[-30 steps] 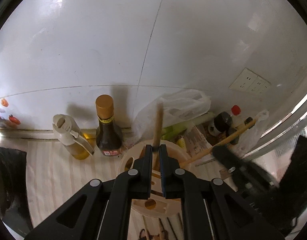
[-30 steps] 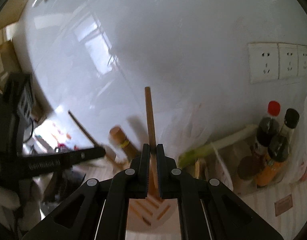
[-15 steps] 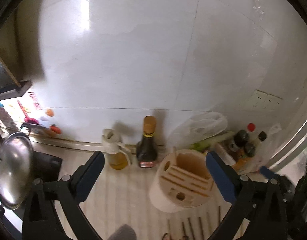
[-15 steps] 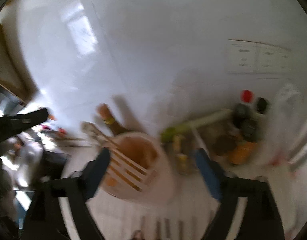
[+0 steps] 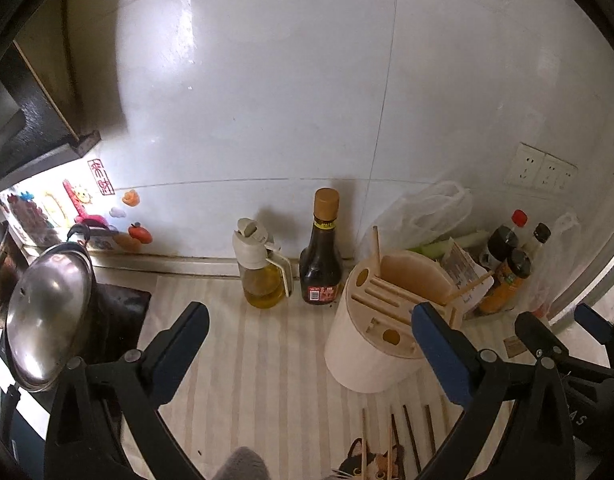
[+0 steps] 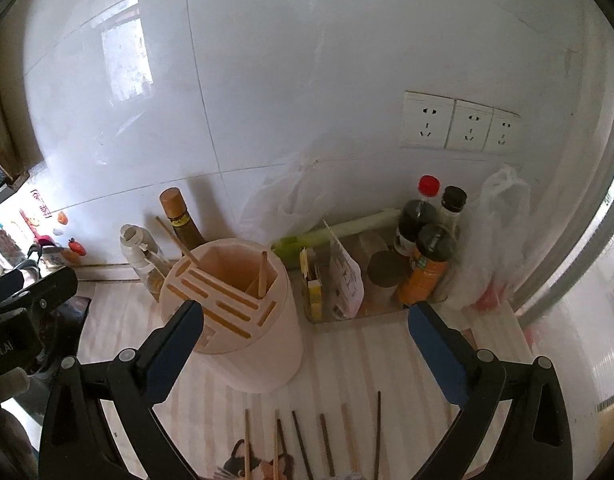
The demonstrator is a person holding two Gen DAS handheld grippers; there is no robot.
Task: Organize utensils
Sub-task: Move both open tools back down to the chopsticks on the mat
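A cream utensil holder stands on the striped counter. Two wooden chopsticks stick out of it, one near its left side and one toward the right. Several loose chopsticks lie on the counter in front of the holder. My left gripper is open and empty, above and in front of the holder. My right gripper is open and empty too. It shows at the right edge of the left wrist view.
A dark sauce bottle and an oil dispenser stand against the white tiled wall. Right of the holder are bottles, packets, a leek and plastic bags. A steel pot lid sits at the left. Wall sockets are above.
Each gripper was shut on a chopstick over the holder. Both have opened wide and pulled back and up, and the two chopsticks now stand in the holder.
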